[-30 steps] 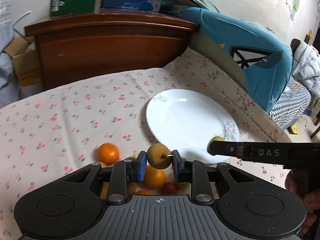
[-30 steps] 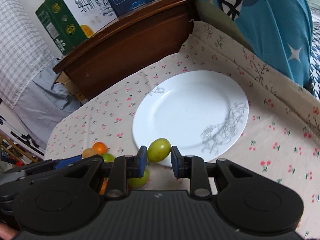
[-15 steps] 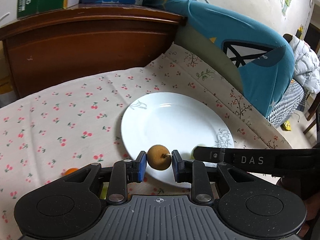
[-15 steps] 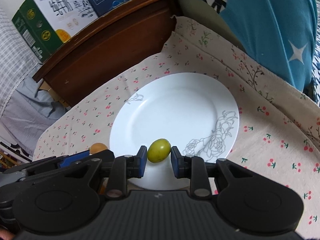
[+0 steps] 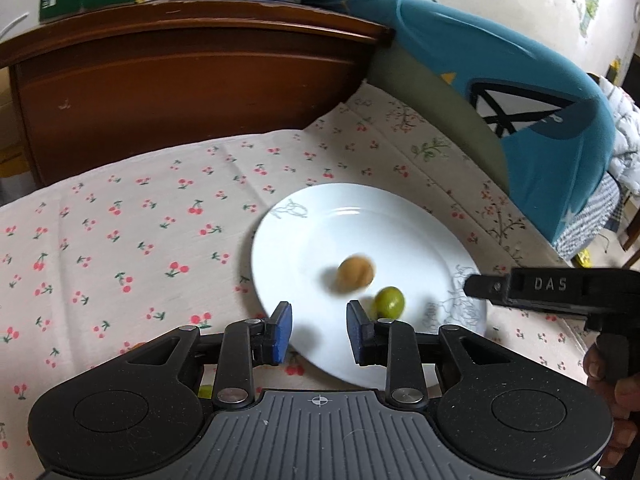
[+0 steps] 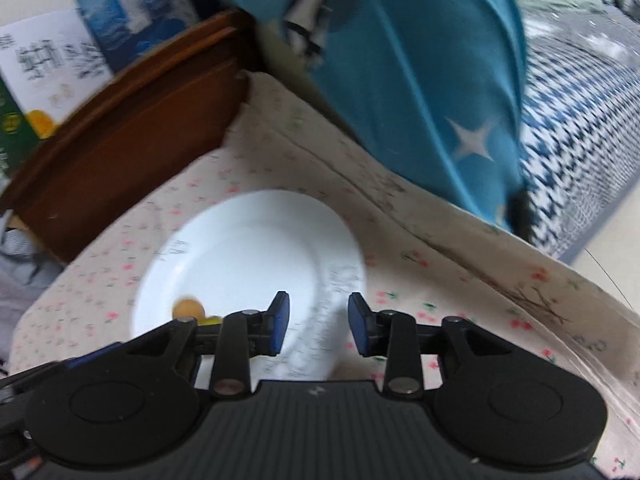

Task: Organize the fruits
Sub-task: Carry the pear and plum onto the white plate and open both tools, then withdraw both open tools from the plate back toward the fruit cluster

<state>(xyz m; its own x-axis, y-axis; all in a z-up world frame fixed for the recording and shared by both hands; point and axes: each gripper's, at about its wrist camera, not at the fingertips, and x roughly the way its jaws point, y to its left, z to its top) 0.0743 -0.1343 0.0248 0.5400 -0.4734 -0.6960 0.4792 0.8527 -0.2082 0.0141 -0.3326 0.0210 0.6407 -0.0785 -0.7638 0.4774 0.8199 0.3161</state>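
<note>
Tools, left (image 5: 319,327) and right (image 6: 319,322), I hold spread, empty; ahead, round white ceramic plate (image 5: 304,240) carries blurred brown fruit (image 5: 355,273) beside smooth green fruit (image 5: 389,301).

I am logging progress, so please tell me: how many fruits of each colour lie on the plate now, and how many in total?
Brown fruit: 1
Green fruit: 1
Total on the plate: 2
Both the left gripper and the right gripper are open and hold nothing.
</note>
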